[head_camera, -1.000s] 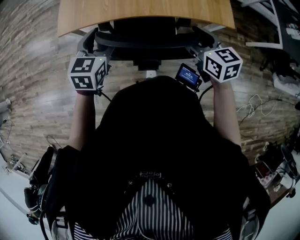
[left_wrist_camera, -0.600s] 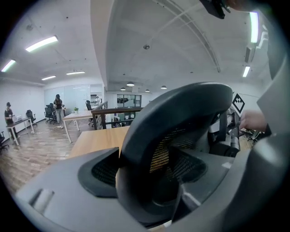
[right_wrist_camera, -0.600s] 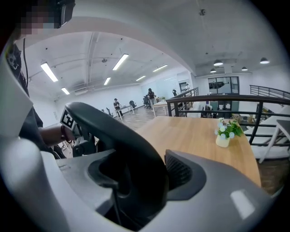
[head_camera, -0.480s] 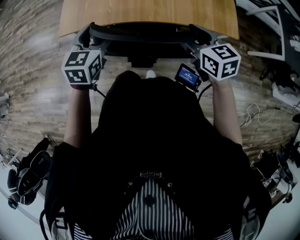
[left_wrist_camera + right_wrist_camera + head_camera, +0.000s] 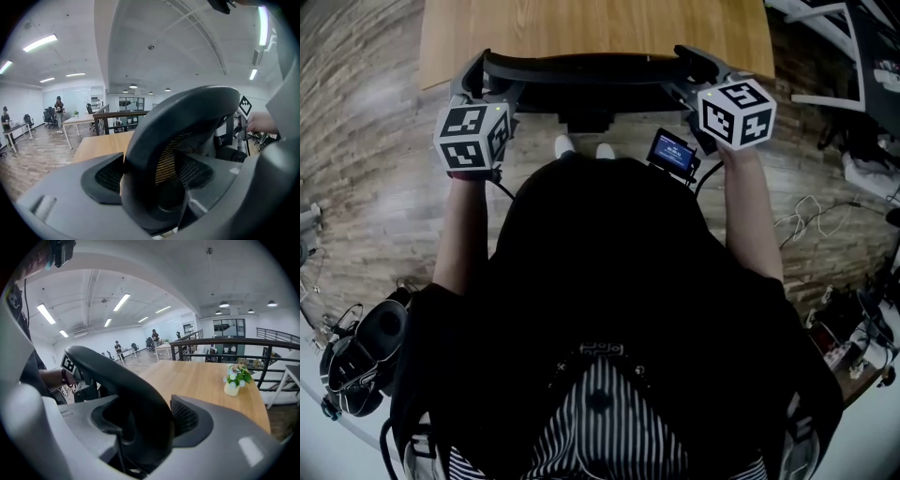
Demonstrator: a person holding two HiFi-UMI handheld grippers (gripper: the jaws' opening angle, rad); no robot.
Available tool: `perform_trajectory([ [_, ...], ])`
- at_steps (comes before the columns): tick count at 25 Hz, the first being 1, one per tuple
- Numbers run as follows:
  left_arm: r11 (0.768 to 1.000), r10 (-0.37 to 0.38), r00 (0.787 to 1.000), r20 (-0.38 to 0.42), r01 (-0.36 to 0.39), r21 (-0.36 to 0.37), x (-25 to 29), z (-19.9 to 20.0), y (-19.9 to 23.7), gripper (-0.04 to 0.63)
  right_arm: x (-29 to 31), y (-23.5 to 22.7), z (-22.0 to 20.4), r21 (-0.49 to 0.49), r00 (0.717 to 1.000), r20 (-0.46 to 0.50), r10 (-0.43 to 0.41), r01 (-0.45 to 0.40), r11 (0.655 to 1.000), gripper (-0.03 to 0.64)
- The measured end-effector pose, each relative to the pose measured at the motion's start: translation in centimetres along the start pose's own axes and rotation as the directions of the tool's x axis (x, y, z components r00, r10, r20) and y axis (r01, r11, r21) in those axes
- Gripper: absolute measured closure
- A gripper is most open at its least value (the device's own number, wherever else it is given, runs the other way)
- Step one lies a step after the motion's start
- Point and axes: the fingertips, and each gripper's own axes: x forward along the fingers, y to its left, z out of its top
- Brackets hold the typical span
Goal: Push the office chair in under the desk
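Nearest to me are my own forearms, reaching out from a black top on either side. The left tongs (image 5: 154, 176) are clenched on the chair (image 5: 581, 67). The curved upper rim of its back, with mesh showing inside it, fills the gap, and both jaws sit against it. The right tongs (image 5: 150, 420) have the same rim between their jaws at the other end of the back. Those jaws have just been closing a little, and they too are bearing on the rim. In the head view both marker cubes sit just short of the back's two corners, the left one a touch nearer to me. A small lit screen (image 5: 673, 152) hangs just inside the right cube.

The chair stands straight ahead with its back facing me. Its top rim lies along the near edge of the desk (image 5: 600, 23), and everything forward of the rim is under the wooden top. Wood-plank floor (image 5: 366, 187) spreads out to both sides.

Farther on, a small pot of flowers (image 5: 233, 380) stands on the desk towards its right end. Beyond the desk runs a dark railing (image 5: 225, 345). Past that is an open office with more desks, where a few people (image 5: 154, 336) stand under strip lights.
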Motion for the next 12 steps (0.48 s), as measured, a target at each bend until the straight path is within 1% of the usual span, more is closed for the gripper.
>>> perform_trajectory([
  [6,1.000,-0.003,1.000,0.009,0.003,0.006,0.3,0.9,0.4,0.254,0.1,-0.2,0.9,0.002,1.000,0.027,0.004,-0.004,1.000,0.342],
  [12,1.000,-0.008,1.000,0.024,0.007,0.009,1.2,1.2,0.7,0.253,0.5,-1.1,1.2,0.011,0.999,0.033,0.000,0.000,1.000,0.343],
])
